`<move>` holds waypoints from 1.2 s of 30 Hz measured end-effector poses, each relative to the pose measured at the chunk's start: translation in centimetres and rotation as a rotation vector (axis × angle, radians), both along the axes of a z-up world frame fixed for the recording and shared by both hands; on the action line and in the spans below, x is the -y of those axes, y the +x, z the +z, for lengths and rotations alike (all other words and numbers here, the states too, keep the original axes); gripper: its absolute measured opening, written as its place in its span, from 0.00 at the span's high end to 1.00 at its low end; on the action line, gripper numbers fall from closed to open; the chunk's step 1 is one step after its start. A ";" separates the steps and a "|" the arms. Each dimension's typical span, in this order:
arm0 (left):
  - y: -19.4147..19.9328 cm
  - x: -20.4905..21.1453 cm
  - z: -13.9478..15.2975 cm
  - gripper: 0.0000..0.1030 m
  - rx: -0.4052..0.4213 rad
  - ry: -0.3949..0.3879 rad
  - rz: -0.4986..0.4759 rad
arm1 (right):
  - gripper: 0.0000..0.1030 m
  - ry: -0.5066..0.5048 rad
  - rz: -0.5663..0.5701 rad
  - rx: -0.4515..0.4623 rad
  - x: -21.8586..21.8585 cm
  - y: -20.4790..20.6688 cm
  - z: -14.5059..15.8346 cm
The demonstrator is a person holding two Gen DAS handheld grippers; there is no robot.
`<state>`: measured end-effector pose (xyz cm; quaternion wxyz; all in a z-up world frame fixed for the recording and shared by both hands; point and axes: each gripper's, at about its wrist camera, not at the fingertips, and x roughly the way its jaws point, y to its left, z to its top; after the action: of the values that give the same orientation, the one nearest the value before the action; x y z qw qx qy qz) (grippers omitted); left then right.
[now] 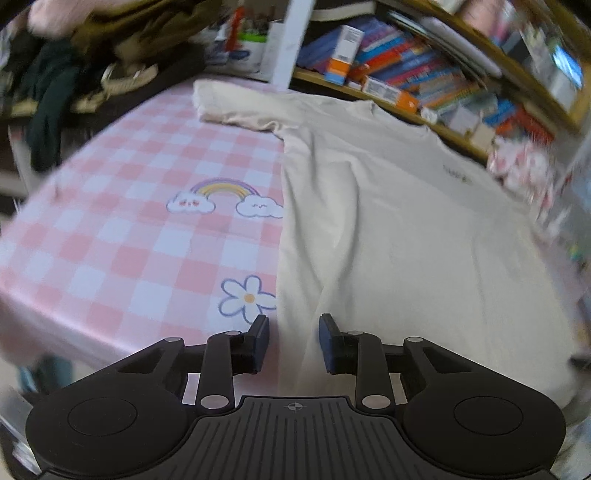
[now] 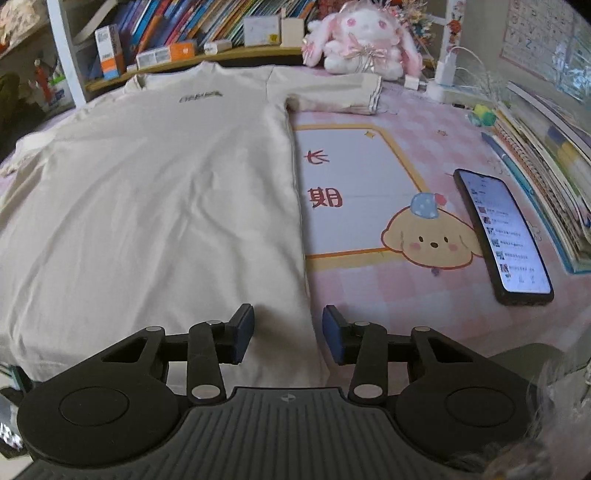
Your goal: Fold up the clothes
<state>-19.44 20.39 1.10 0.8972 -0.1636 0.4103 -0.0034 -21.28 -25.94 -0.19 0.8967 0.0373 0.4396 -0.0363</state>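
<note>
The left gripper [image 1: 293,341] is open, its blue pads apart with nothing between them, poised over the left edge of the shirt [image 1: 406,229] near the hem. The right gripper [image 2: 288,334] is likewise open and empty, straddling the shirt's right edge near the hem. The shirt, cream-coloured, lies flat and face up on the table [image 1: 110,240], collar toward the shelf, both short sleeves spread out to the sides; a small dark print sits on its chest. Left of the shirt the pink checked cloth shows a rainbow [image 1: 224,197] and a flower [image 1: 246,297]. Right of the shirt are a printed panel with red characters and a cartoon dog [image 2: 430,240], then a phone [image 2: 500,230] with its screen lit, and a stack of books [image 2: 550,177] beyond that. Behind the shirt's collar stands a shelf of books [image 2: 207,26], with a plush rabbit [image 2: 360,37] beside it. The left view is blurred toward its edges, so the dark heap beyond the table's far left corner may be clothing.
</note>
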 end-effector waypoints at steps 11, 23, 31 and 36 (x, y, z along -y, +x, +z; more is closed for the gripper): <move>-0.1 -0.8 -0.2 0.74 -0.004 -0.044 0.066 | 0.74 0.020 -0.019 0.009 0.9 -0.2 0.0; 0.5 -1.3 3.0 1.00 0.062 0.042 0.073 | 0.81 0.009 -0.016 0.010 1.0 -0.3 -0.1; 0.0 -1.9 2.6 0.99 0.053 0.071 0.051 | 0.84 0.023 -0.027 0.010 1.4 -0.2 0.0; -0.3 -1.6 1.4 0.91 0.021 0.108 0.017 | 0.84 0.027 -0.030 0.007 1.4 -0.2 0.1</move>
<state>-19.73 21.96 2.53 0.9089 -0.1184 0.3991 0.0248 -21.44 -27.36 -0.13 0.8971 0.0560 0.4361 -0.0435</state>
